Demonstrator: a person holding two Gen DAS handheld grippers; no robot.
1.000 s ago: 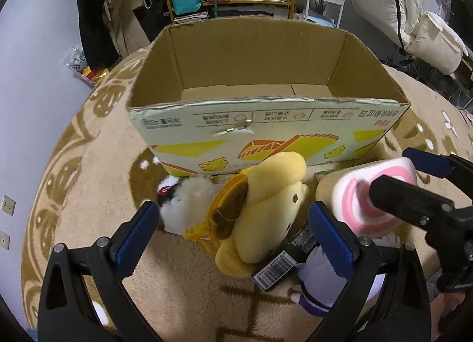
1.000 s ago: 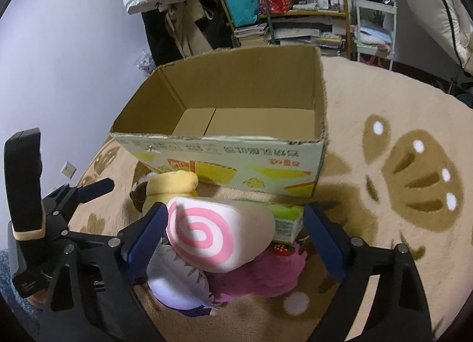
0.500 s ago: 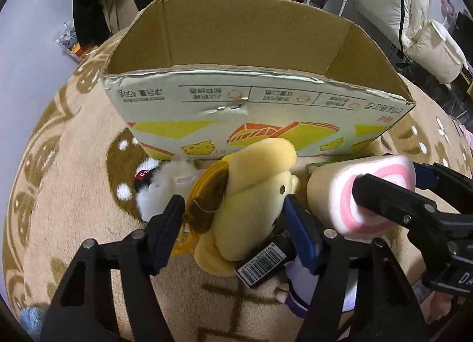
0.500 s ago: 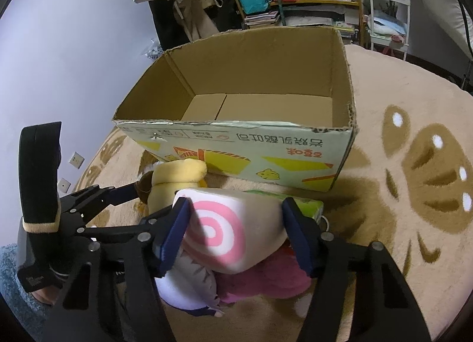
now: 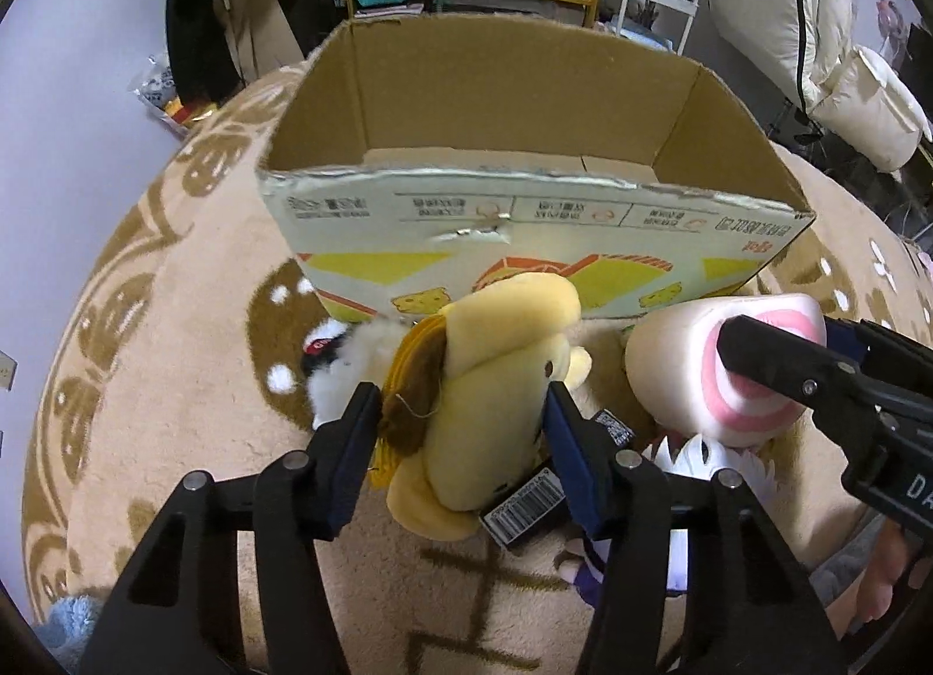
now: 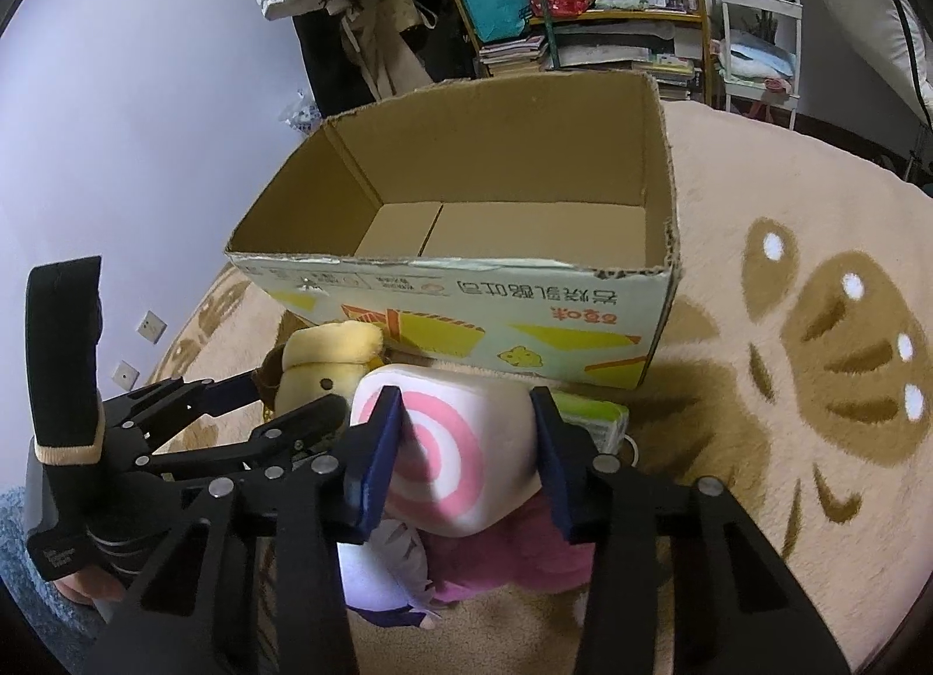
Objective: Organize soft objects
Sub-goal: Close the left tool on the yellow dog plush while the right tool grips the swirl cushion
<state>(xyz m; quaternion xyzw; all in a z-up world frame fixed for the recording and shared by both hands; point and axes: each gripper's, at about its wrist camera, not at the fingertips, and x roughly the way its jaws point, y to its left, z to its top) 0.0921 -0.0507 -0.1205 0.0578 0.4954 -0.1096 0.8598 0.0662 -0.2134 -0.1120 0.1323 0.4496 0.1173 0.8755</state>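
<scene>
An open cardboard box [image 5: 525, 243] stands on the beige rug, also in the right wrist view [image 6: 612, 290]; its inside shows only bare cardboard. My left gripper [image 5: 460, 418] is shut on a yellow dog plush [image 5: 495, 377], which also shows in the right wrist view [image 6: 326, 366]. My right gripper [image 6: 466, 430] is shut on a white roll plush with pink rings [image 6: 449, 441], seen from the left [image 5: 700, 383]. Both plushes sit just in front of the box's near wall.
A white fluffy toy [image 5: 350, 366] lies left of the yellow plush. A purple-haired doll [image 6: 385, 570], a pink plush [image 6: 513, 552] and a green carton [image 6: 595, 418] lie under the roll. A shelf [image 6: 583, 4] and a white cart [image 6: 758, 33] stand behind the box.
Both grippers went from wide open to shut, the left on the yellow plush and the right on the roll plush. Both plushes have lifted slightly toward the box.
</scene>
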